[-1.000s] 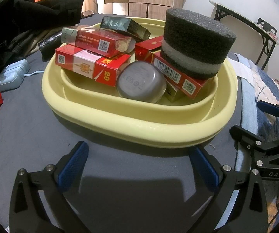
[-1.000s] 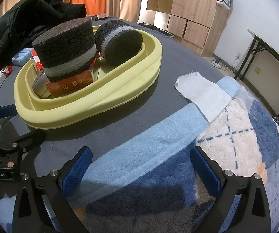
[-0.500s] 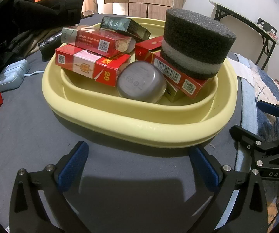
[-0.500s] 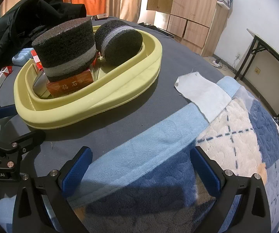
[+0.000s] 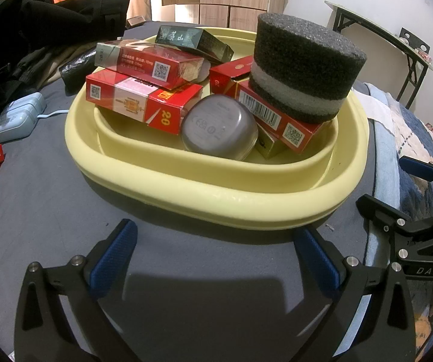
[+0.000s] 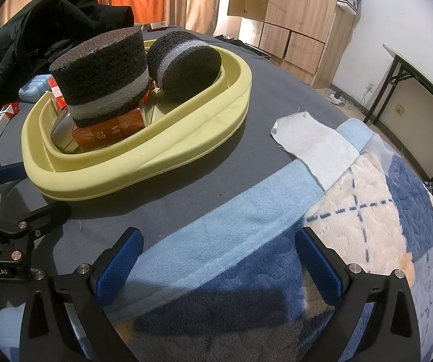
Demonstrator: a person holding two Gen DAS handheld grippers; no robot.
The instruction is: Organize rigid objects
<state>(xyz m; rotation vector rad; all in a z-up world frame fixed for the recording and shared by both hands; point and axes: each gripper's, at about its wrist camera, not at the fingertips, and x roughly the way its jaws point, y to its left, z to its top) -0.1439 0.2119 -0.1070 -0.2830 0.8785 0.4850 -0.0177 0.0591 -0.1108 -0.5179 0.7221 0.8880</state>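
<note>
we hold both tools with fingers spread apart and empty, the left tool (image 5: 213,259) just before the yellow basin (image 5: 216,193), the right tool (image 6: 216,262) beside it. inside the basin lie cigarette boxes (image 5: 144,102), a grey case (image 5: 219,126) and two foam cylinders (image 6: 105,72).
</note>
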